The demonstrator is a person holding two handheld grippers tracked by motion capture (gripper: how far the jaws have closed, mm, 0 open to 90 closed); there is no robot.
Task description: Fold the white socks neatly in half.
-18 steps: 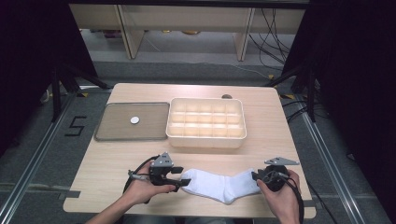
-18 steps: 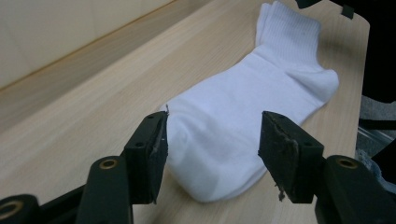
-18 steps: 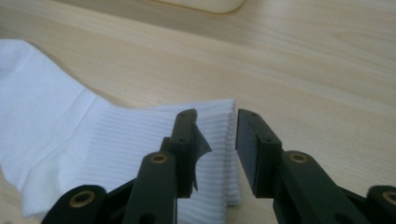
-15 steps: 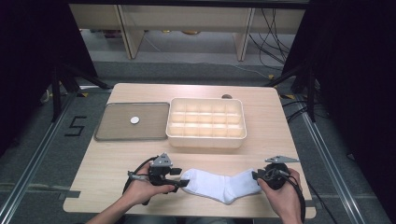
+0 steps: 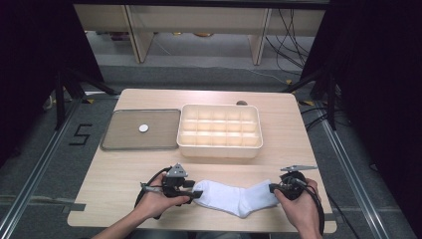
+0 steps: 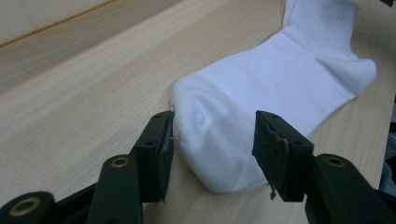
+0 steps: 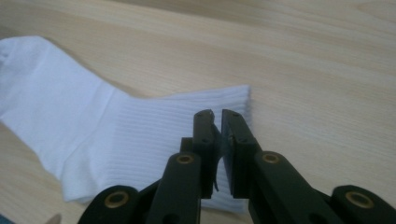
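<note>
While the left gripper gapes around the white sock's toe, the right gripper pinches its cuff.

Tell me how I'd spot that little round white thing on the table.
Start at the cream compartment box in the middle of the wooden table. Just left of it lies a flat grey tray; the small white disc sits alone on it, far smaller than the white sock near the front edge.
</note>
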